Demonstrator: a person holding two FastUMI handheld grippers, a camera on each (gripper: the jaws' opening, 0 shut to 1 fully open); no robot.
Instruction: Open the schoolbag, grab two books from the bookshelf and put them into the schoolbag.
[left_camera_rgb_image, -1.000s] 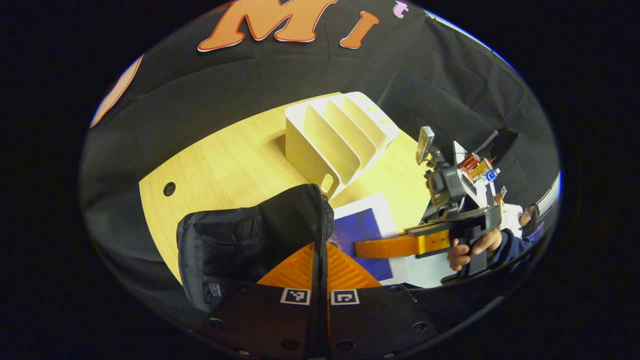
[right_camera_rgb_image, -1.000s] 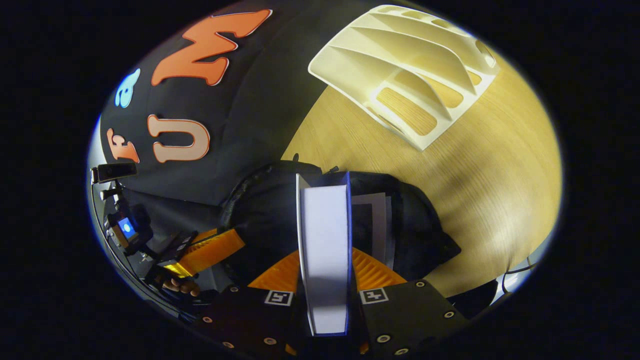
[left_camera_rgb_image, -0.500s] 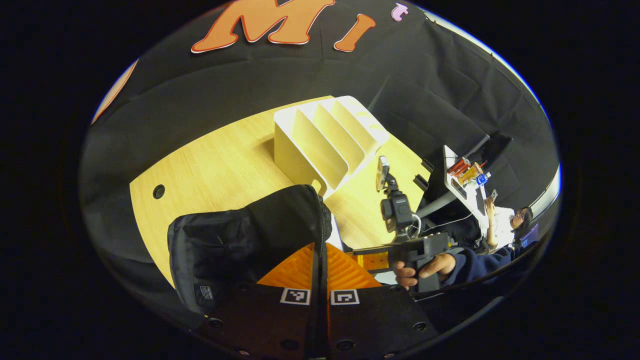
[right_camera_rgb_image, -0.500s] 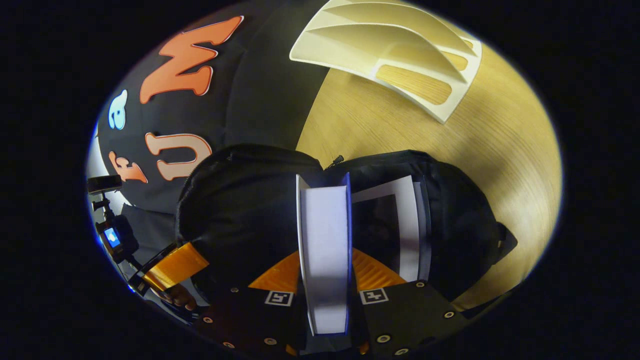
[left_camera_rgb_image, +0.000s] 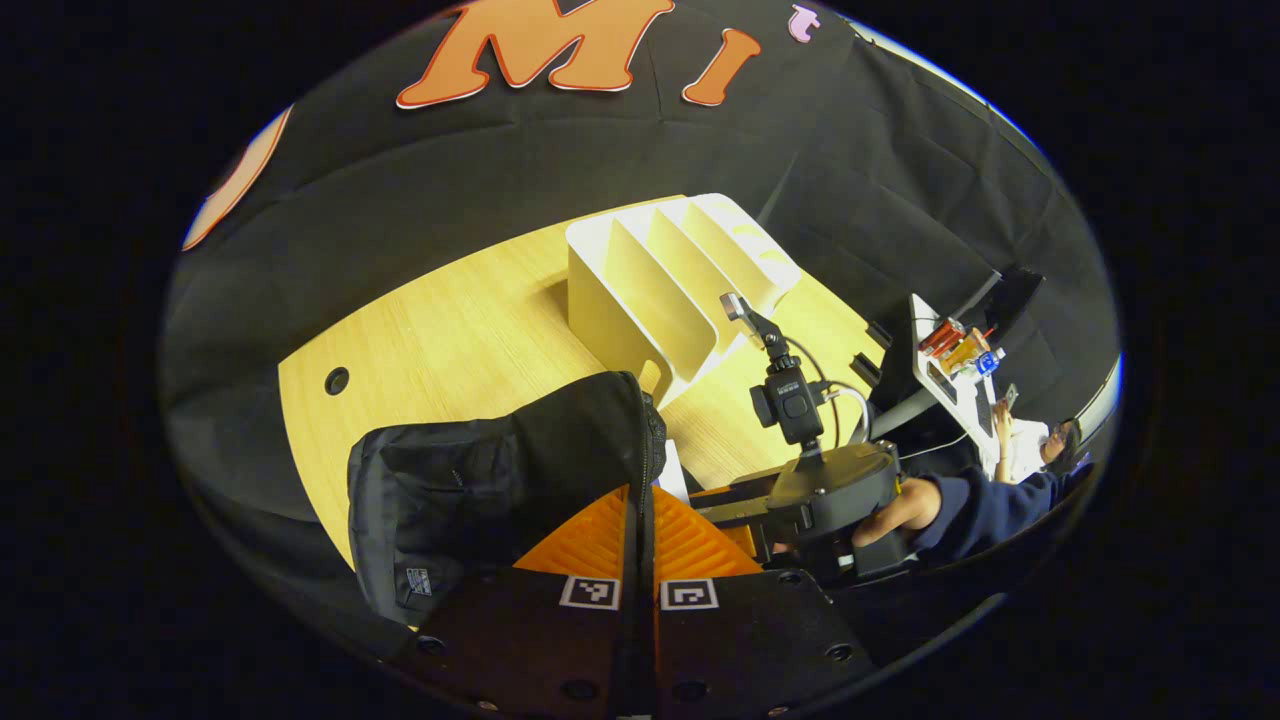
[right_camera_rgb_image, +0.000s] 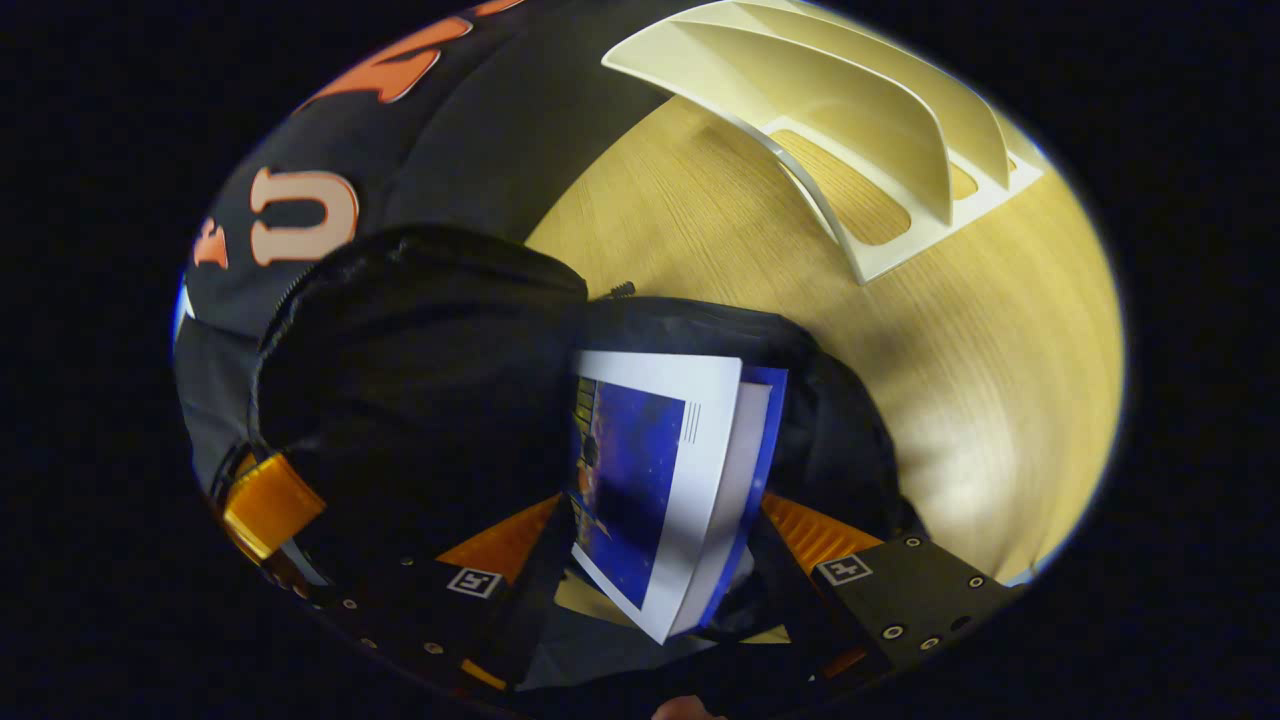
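The black schoolbag (left_camera_rgb_image: 480, 480) stands on the wooden table (left_camera_rgb_image: 450, 330), and my left gripper (left_camera_rgb_image: 638, 520) is shut on the zip edge of its opening. In the right gripper view a blue-and-white book (right_camera_rgb_image: 640, 480) leans tilted in the mouth of the schoolbag (right_camera_rgb_image: 420, 380), cover showing. My right gripper (right_camera_rgb_image: 660, 500) is open, its fingers spread on either side of the book. The white bookshelf (left_camera_rgb_image: 660, 280) stands behind the bag, also seen as the bookshelf (right_camera_rgb_image: 870, 130). A hand holds the right gripper (left_camera_rgb_image: 725, 503) just right of the bag. One finger of the left gripper (right_camera_rgb_image: 265, 505) shows at the bag's left.
The table (right_camera_rgb_image: 1000, 380) runs on to the right of the bag. A round cable hole (left_camera_rgb_image: 337, 380) lies near its far left. Beyond the table's right edge stands a white rack with small items (left_camera_rgb_image: 950, 350), with a seated person (left_camera_rgb_image: 1040, 450) behind it.
My right gripper has lowered the book into the bag and opened; the book, held upright before, now leans to one side. The left gripper keeps its hold on the bag's edge.
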